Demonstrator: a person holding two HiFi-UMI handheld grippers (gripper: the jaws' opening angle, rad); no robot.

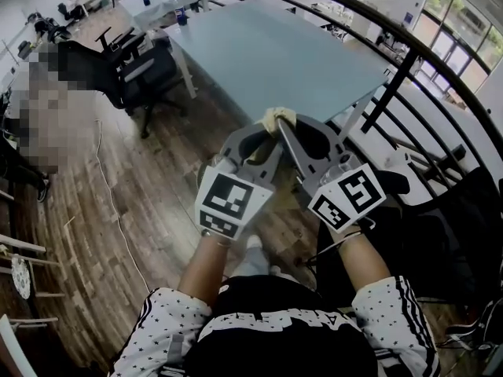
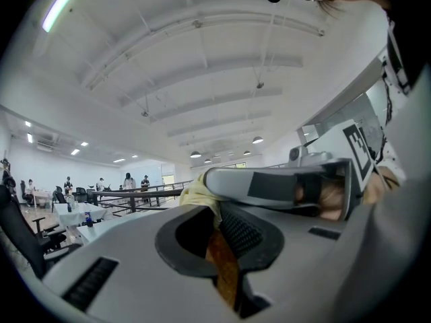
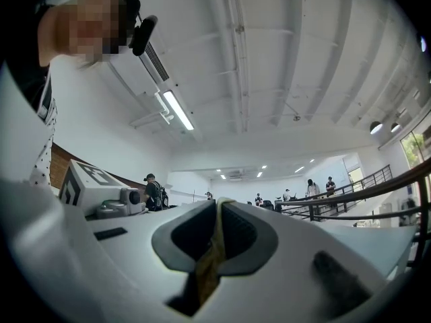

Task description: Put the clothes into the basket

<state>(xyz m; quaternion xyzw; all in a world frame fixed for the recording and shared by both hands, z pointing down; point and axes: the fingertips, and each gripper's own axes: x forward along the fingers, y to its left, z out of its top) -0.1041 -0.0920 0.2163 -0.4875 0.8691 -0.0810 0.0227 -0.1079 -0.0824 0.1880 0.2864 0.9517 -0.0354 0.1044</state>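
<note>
garment: pale yellow cloth [image 1: 280, 117] is held aloft before the grey table [image 1: 267, 53], basket unseen | jaws: left gripper [image 2: 217, 212] and right gripper [image 3: 217, 210] are each clamped on it | handling: judged light, limp (2 edge grips are advised against sagging)

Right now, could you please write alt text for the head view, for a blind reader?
The left hand-held gripper and the right hand-held gripper, side by side, both pinch a pale yellow cloth above a wooden floor; a grey table and a black railing lie ahead.
</note>
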